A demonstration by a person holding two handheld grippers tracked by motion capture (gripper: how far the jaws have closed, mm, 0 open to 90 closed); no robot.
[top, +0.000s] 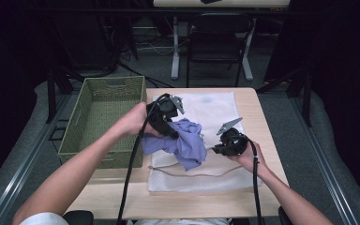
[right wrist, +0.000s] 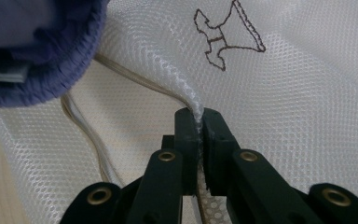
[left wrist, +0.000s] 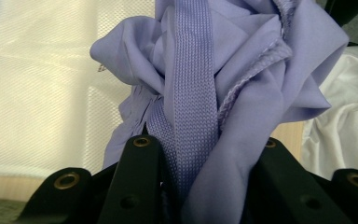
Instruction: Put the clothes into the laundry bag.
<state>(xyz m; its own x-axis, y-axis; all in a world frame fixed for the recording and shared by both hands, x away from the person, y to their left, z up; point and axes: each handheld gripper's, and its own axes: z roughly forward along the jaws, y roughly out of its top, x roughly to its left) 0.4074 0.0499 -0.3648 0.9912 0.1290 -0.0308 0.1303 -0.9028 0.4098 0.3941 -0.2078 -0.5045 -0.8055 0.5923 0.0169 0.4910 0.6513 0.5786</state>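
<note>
My right gripper (right wrist: 199, 122) pinches fold of white mesh laundry bag (right wrist: 307, 102) flat on table. My left gripper (left wrist: 205, 149) clamps crumpled lilac knit garment (left wrist: 223, 70) over bag; jaw tips buried in cloth. Beyond left, green woven basket (top: 104, 117), interior partly hidden.

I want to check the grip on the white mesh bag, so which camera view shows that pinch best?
The right gripper view: the right gripper is shut on a raised fold of the mesh bag, close up. The high view shows the whole bag on the table, the pinch small. The left gripper view shows bag mesh behind the purple garment.
</note>
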